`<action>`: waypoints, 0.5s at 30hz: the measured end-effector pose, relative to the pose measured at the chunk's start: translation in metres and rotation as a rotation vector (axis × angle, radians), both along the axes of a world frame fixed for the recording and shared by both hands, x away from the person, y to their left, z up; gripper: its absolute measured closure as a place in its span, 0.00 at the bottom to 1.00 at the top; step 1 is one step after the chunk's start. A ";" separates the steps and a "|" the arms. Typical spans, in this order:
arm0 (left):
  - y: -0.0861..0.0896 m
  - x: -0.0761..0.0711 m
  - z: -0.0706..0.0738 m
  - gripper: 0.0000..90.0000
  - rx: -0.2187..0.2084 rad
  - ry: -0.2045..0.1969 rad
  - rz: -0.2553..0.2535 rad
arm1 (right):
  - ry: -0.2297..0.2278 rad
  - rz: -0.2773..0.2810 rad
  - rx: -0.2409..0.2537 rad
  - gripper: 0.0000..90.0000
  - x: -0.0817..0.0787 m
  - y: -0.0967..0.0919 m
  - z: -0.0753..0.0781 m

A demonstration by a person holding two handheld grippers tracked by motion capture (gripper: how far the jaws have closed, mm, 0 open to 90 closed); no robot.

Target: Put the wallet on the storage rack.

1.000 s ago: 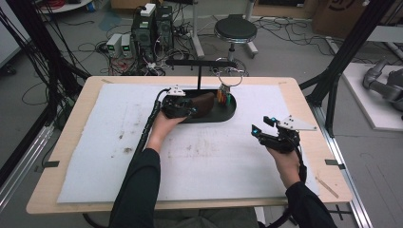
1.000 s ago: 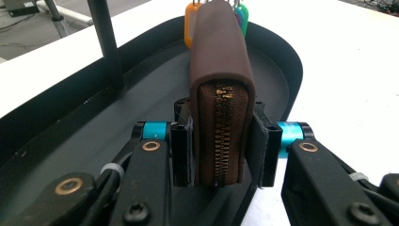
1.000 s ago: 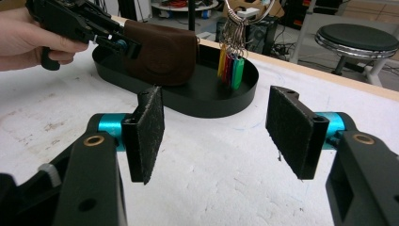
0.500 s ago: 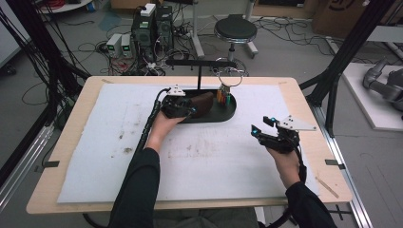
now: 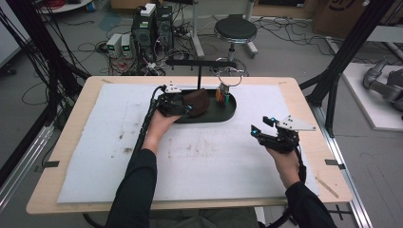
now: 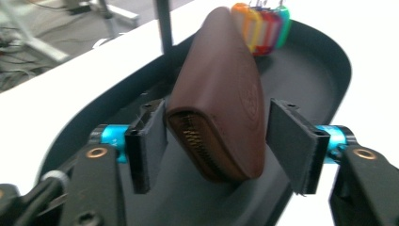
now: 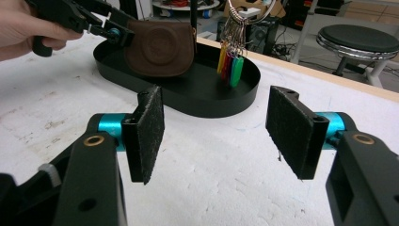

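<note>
1. The left claw (image 6: 214, 136) straddles a brown leather pouch (image 6: 221, 89) standing on edge in the black oval tray (image 6: 324, 61); its jaws have just been opening, and the pads now stand clear of the leather on both sides, a narrow gap at the left pad and a wider one at the right

2. The pouch leans toward the tray's upright post (image 6: 163, 23), zip edge facing the claw; beyond it a bunch of coloured key tags (image 6: 261, 26) hangs from a ring (image 5: 228, 76) on the stand's crossbar

3. The step in hand looks like a release: the pouch set down in the tray and let go. Done well, the claw would back straight out along its own line, keeping both pads off the leather so the pouch is not dragged or tipped, and would stay low enough to miss the post and the tags

4. The risk is the lean: a brush from the nearer left pad could topple the pouch flat or push it toward the tags

5. The right claw (image 7: 214, 132) hovers over the white mat on the desk (image 5: 304, 85), well apart from the tray, jaws spread wide with nothing between them, touching nothing

6. From above, the left hand (image 5: 159, 126) rests at the tray's near-left rim; the right hand (image 5: 285, 159) waits at the desk's right side
</note>
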State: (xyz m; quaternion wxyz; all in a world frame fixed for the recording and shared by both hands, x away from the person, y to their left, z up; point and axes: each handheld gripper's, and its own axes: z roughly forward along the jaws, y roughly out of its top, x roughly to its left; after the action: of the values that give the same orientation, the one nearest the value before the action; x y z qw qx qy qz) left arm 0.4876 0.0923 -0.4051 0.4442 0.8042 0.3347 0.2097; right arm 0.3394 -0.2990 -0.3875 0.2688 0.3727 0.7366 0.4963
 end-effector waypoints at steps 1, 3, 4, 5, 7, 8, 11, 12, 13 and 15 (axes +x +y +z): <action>0.002 -0.001 0.002 0.38 0.008 -0.002 0.009 | 0.000 0.002 -0.002 0.43 0.000 0.000 0.000; 0.006 -0.004 0.006 0.37 0.018 -0.023 0.028 | -0.003 0.000 -0.001 0.43 0.000 -0.001 0.000; 0.007 -0.006 0.007 0.37 0.018 -0.033 0.035 | -0.002 -0.001 0.000 0.43 0.000 -0.001 0.000; 0.010 -0.009 0.009 0.36 0.012 -0.043 0.042 | -0.002 -0.003 -0.001 0.43 0.000 -0.001 0.000; 0.015 -0.014 0.013 0.36 -0.011 -0.052 0.040 | -0.001 -0.003 0.001 0.43 0.000 -0.002 0.000; 0.017 -0.016 0.015 0.36 -0.023 -0.057 0.036 | 0.001 -0.004 0.002 0.43 0.000 -0.002 0.000; 0.024 -0.025 0.020 0.36 -0.056 -0.064 0.022 | -0.002 -0.006 0.002 0.43 -0.001 -0.002 0.000; 0.027 -0.028 0.023 0.36 -0.063 -0.054 0.015 | -0.003 -0.007 0.002 0.43 -0.001 -0.002 0.000; 0.028 -0.031 0.025 0.35 -0.065 -0.060 0.014 | -0.001 -0.007 0.005 0.43 -0.001 -0.003 0.000; 0.033 -0.040 0.029 0.35 -0.082 -0.084 0.005 | 0.000 -0.009 0.005 0.43 -0.001 -0.003 0.000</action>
State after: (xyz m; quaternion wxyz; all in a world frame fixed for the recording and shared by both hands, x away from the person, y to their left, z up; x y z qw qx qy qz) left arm 0.4478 0.1249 -0.3759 0.4900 0.7749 0.3260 0.2307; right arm 0.3387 -0.3022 -0.3870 0.2701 0.3766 0.7336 0.4970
